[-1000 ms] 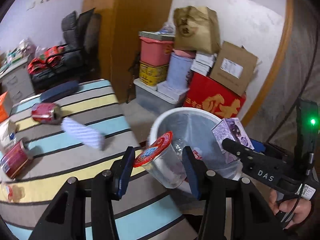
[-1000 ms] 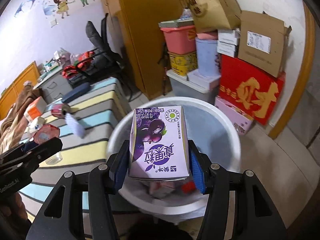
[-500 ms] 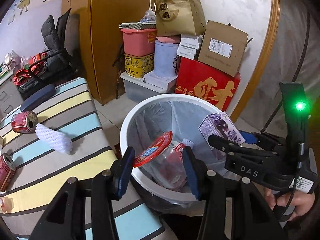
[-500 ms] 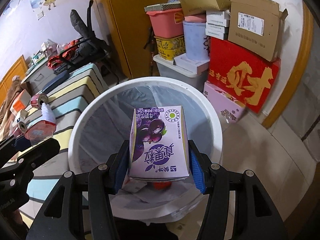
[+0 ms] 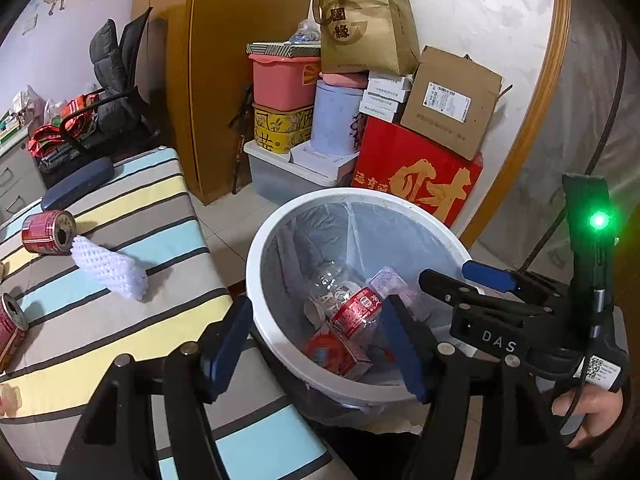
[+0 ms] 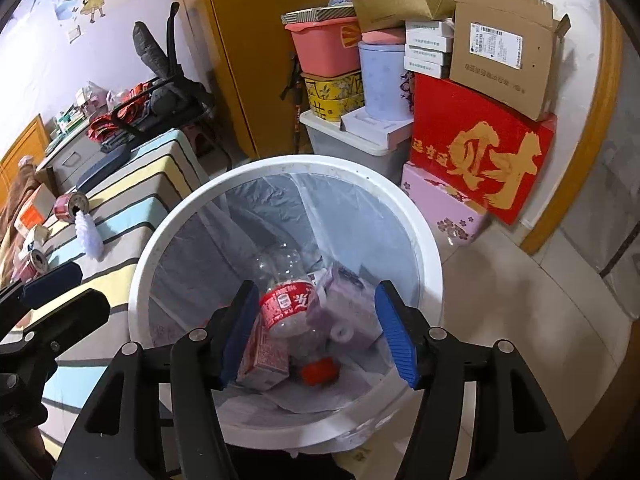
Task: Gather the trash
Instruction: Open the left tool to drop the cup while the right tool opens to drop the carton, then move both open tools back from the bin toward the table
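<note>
White plastic makes up the round trash bin (image 6: 430, 264), lined with a thin clear bag, standing on the tiled floor just off the near corner of a striped bench (image 5: 132, 216). Down inside it lie a crushed clear bottle with a red label (image 6: 286, 304), a purple drink carton (image 6: 348, 304) touching the bottle's right side, a pink and red carton (image 6: 264, 360) under the bottle's lower end, and a small red-lidded cup (image 6: 318, 372) at the bottom.

The left gripper (image 5: 318, 340) hangs over the bin's near rim, its jaws opening with nothing between the blue pads but the view down to the trash. The right gripper (image 6: 316, 328) points down into the bin's mouth, jaws likewise opening and free of any item; the purple carton sits below them in the bag. In the left wrist view the right gripper reaches in from the right side over the rim, a hand (image 5: 592, 412) on its handle.

On the bench, well apart from the bin, a white foam net sleeve (image 5: 108, 268) lies touching an overturned red can (image 5: 48, 232); a second red can (image 5: 10, 328) lies toward the bench's near left edge, and a dark blue case (image 5: 76, 188) rests near the far edge.

Beyond the bin, against the wall, a red box with gold lettering (image 6: 480, 148) carries a cardboard box (image 6: 504, 48).
</note>
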Demonstrator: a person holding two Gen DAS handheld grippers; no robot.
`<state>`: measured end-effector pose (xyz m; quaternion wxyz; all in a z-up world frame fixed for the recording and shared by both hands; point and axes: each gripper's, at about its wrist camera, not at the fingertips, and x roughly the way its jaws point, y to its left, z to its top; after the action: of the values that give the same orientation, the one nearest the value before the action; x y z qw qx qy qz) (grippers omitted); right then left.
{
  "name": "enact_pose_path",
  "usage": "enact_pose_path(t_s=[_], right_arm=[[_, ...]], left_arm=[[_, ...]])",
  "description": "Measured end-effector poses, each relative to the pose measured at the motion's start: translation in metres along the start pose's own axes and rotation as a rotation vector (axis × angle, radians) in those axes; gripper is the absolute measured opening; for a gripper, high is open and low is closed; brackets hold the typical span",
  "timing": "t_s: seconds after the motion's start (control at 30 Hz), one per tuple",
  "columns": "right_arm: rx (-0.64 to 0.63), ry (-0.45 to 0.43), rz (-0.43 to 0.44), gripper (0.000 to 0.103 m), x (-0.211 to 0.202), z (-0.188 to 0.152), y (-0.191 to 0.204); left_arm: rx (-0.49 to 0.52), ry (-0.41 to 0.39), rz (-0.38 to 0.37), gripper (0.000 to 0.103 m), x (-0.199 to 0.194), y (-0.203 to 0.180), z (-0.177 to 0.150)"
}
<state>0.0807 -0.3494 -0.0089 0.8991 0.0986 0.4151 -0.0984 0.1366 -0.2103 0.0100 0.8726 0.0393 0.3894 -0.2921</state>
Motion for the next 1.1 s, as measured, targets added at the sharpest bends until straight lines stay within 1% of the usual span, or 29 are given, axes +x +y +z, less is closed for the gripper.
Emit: enact_pose_path(t_s=[0.2,0.5,0.6,0.67,0.73,0.87,1.03,1.1], right_arm=[[-0.004,-0.022,0.009,0.062,-0.009,0.0,0.009],[-0.027,-0.06,0.036,0.062,-0.022,0.0,0.032],[-0.04,-0.067,0.052,0.062,-0.025,-0.001,0.043],[-0.046,-0.074,0.064,0.062,-0.026,-0.002,0.05],[-0.051,-0.085,0.082,0.062,-0.03,-0.002,0.058],[-0.075,-0.103,0.128,0.062,-0.033,-0.002,0.076],[-0.129,-0.102,0.169,0.062,-0.027,-0.003,0.103],[-0.141,-0.101,0.185,0.062,-0.025,-0.003,0.112]], left_arm=[[-0.018,-0.025,-0.001,0.069,-0.016,0.009,-0.004],[-0.058,-0.071,0.03,0.069,-0.047,0.033,-0.013],[-0.052,-0.098,0.071,0.069,-0.058,0.041,-0.017],[-0.066,-0.102,0.075,0.069,-0.063,0.048,-0.02],[-0.097,-0.105,0.068,0.069,-0.068,0.059,-0.024],[-0.146,-0.119,0.11,0.069,-0.081,0.088,-0.034],[-0.209,-0.138,0.178,0.07,-0.099,0.126,-0.045],[-0.233,-0.143,0.193,0.071,-0.105,0.14,-0.05]])
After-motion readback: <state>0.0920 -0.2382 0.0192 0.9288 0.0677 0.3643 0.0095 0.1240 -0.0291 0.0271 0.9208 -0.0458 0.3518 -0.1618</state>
